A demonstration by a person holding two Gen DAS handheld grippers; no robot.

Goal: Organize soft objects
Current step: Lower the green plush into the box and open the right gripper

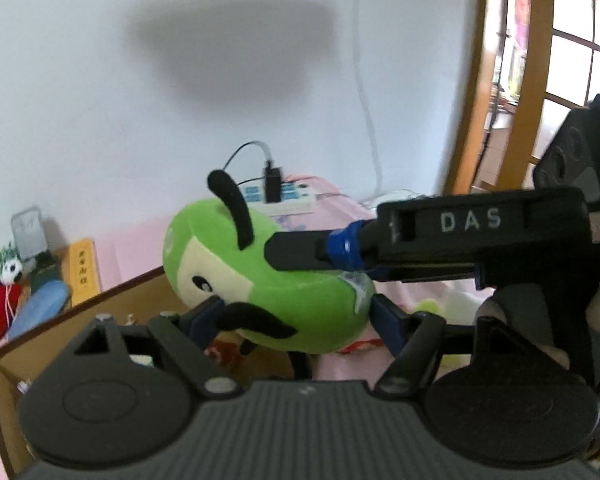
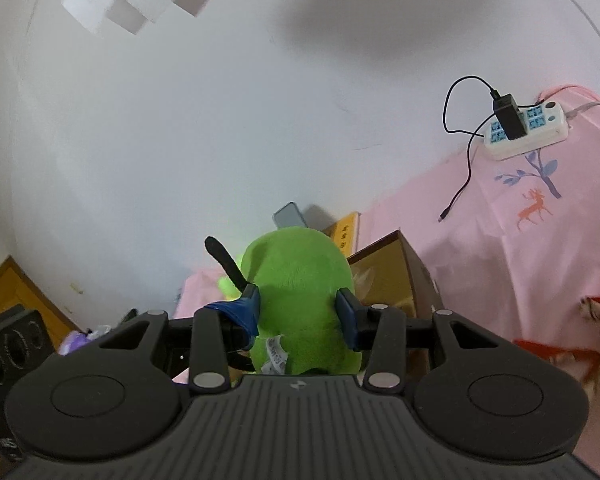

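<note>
Plush fills the left wrist view: a green plush toy (image 1: 276,280) with black antennae and a moustache is held up in the air, above the open cardboard box (image 1: 100,312) on the pink-covered desk (image 1: 328,208). The left tool (image 1: 296,316) grips it from below, its blue pads pressing the lower sides. The right tool (image 1: 300,256) reaches in from the right, one finger lying across the toy's top.

From the right wrist view the right tool (image 2: 300,312) clamps the toy's back, pads dented into the green fur beside the sewn label (image 2: 276,354). The box (image 2: 392,276) sits just beyond.

With two tools pulling one soft body, uneven motion could stretch a seam or tug it free of one grip. A pad also sits near an antenna (image 2: 228,264), which might snag on release.
</note>
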